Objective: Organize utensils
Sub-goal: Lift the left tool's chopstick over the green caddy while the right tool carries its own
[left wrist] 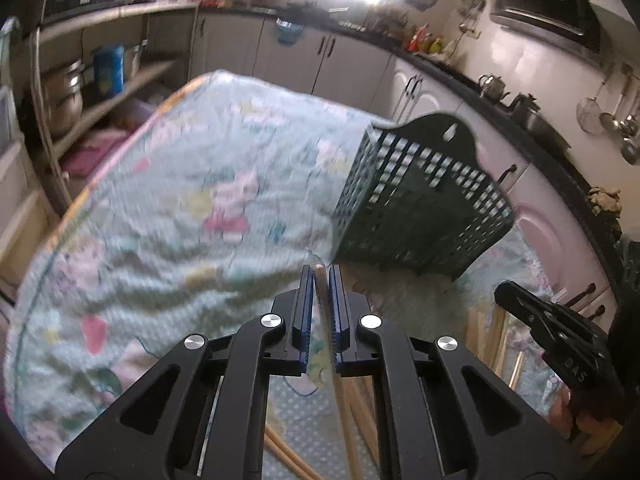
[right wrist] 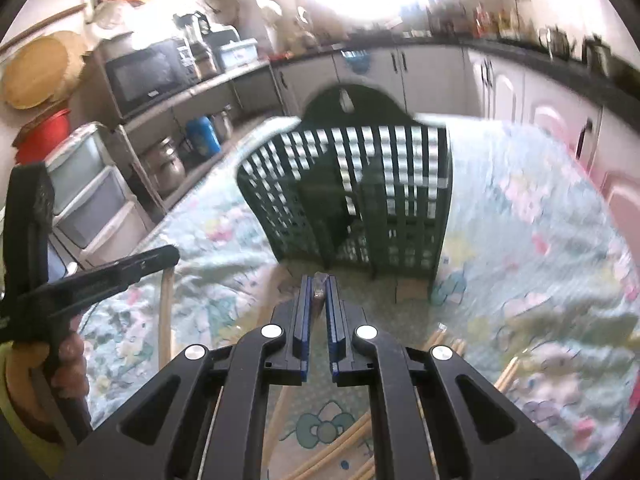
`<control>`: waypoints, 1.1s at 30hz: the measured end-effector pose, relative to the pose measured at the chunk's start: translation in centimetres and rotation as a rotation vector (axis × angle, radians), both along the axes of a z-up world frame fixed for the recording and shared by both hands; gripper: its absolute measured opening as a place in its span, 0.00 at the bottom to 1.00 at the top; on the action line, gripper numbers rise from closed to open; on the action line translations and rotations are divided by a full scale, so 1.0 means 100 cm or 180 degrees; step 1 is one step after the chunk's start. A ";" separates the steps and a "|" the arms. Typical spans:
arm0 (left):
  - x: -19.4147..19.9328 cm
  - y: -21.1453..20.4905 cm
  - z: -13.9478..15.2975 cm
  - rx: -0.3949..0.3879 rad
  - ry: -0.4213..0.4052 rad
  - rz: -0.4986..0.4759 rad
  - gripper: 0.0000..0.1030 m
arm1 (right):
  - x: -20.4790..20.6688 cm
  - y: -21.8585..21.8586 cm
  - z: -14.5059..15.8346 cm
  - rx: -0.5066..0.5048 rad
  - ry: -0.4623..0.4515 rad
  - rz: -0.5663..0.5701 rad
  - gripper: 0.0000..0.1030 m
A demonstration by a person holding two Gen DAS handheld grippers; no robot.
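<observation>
A dark green slotted utensil basket stands on the patterned tablecloth; it also shows in the right wrist view. My left gripper is shut on a thin utensil handle, left of and below the basket. My right gripper is shut on a brownish utensil end, just in front of the basket. Wooden chopsticks lie on the cloth under both grippers, and appear in the left wrist view. What the held utensils are is hidden by the jaws.
Kitchen cabinets and a dark counter with kettles ring the table. Open shelves with pots stand at the left. The right gripper shows in the left wrist view; the left gripper shows in the right wrist view.
</observation>
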State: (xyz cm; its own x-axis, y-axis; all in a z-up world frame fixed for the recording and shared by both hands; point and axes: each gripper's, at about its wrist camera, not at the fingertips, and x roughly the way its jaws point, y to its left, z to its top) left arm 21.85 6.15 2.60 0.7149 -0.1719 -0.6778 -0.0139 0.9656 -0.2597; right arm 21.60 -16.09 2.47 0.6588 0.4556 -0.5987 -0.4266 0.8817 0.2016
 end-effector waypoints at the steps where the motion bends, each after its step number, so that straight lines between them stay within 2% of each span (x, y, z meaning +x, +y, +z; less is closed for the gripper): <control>1: -0.001 -0.002 0.005 0.0029 -0.0041 -0.0014 0.03 | -0.003 0.001 0.003 -0.0003 -0.0064 0.0007 0.07; 9: 0.001 -0.017 0.048 0.0209 -0.0324 -0.0160 0.02 | -0.020 0.004 0.042 -0.0041 -0.0538 -0.0041 0.06; 17: 0.015 -0.029 0.084 0.0344 -0.0530 -0.0229 0.01 | -0.023 -0.006 0.076 0.0053 -0.0771 -0.0090 0.06; 24: 0.036 -0.039 0.116 0.0308 -0.0717 -0.0269 0.01 | -0.011 -0.014 0.108 0.0151 -0.0958 -0.0116 0.06; 33: 0.057 -0.054 0.174 0.0285 -0.1067 -0.0323 0.01 | 0.007 -0.020 0.150 0.0236 -0.1171 -0.0143 0.06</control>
State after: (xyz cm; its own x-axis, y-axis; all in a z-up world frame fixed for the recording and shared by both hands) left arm 27.51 0.79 20.00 0.8823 -0.2040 -0.4241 0.1548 0.9768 -0.1478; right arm 22.35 -18.05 17.42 0.8440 0.4545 -0.2848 -0.4435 0.8900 0.1062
